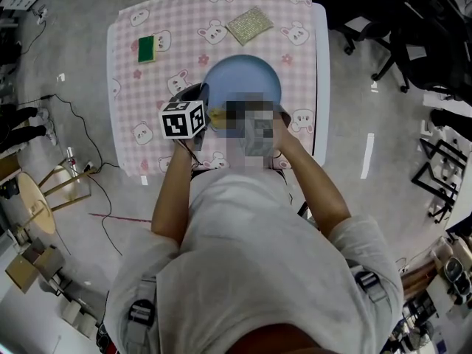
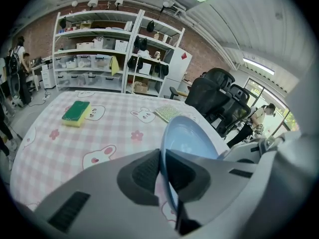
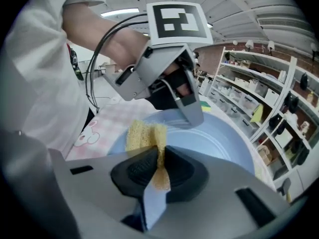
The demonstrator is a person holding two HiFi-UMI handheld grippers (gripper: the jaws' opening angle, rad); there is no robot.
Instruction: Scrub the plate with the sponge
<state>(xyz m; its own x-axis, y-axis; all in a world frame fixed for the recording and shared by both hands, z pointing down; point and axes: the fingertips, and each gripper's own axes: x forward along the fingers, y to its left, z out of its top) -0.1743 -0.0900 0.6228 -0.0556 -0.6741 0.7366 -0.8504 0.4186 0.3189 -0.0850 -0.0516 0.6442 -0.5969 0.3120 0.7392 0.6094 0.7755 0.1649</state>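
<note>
A light blue plate [image 1: 247, 76] lies in the middle of the pink checked table. My left gripper [image 2: 162, 156] is shut on its rim, and the plate [image 2: 192, 141] tilts up on edge between the jaws. In the head view the left gripper [image 1: 196, 94] sits at the plate's near left edge. My right gripper [image 3: 159, 156] is shut on a yellow sponge [image 3: 143, 135], which presses on the near part of the plate [image 3: 224, 138]. The left gripper [image 3: 187, 106] shows just beyond the sponge. A mosaic patch hides the right gripper in the head view.
A green and yellow sponge [image 1: 147, 48] lies at the table's far left and shows again as that sponge [image 2: 76, 112]. A pale scouring pad [image 1: 249, 25] lies beyond the plate. The table's right edge [image 1: 321, 87] is near. Office chairs [image 2: 219, 101] stand past it.
</note>
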